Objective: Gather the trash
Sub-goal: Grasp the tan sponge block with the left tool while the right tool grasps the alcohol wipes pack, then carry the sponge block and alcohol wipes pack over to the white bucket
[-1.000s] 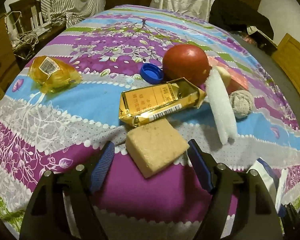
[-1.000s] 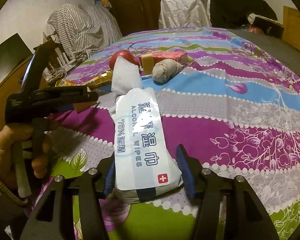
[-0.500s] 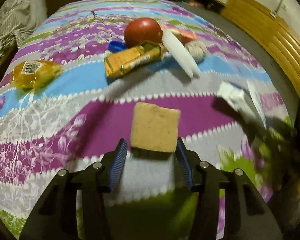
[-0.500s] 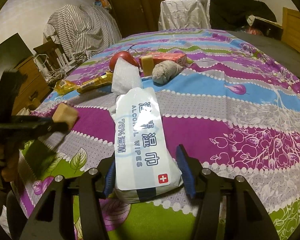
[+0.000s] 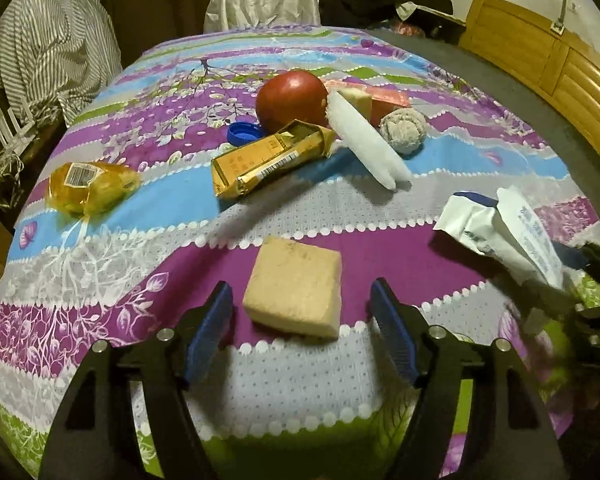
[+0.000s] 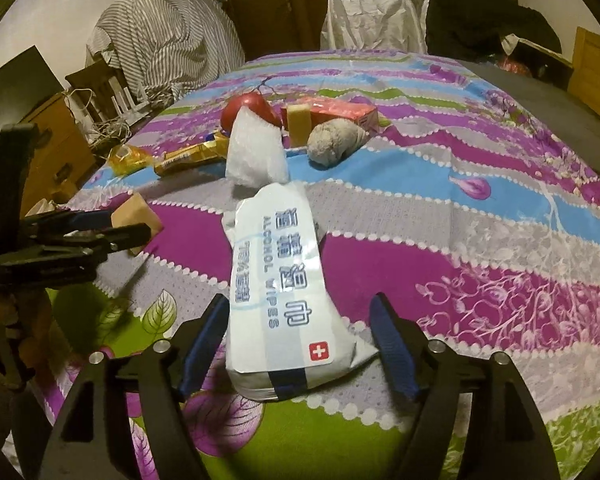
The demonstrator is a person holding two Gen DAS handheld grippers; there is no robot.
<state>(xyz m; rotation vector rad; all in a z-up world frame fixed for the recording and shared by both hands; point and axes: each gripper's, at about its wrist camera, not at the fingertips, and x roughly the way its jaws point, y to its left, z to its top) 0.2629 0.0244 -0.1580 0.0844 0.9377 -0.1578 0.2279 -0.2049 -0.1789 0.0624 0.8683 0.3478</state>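
A tan sponge block lies on the patterned bedspread between the open fingers of my left gripper; the pads stand apart from it on both sides. In the right wrist view the same block shows at the left gripper's tips. My right gripper is open around a white alcohol wipes pack that lies on the bed. The pack also shows in the left wrist view. Further back lie a gold wrapper, a yellow packet and a white foam piece.
A red ball, a blue bottle cap, a grey yarn ball and a red box with a yellow sponge sit mid-bed. A striped cloth hangs at left, a wooden headboard at right.
My left gripper pulled back toward the bed's near edge with the tan block, then opened wider; the block now rests on the bedspread between the fingers. My right gripper has not moved.
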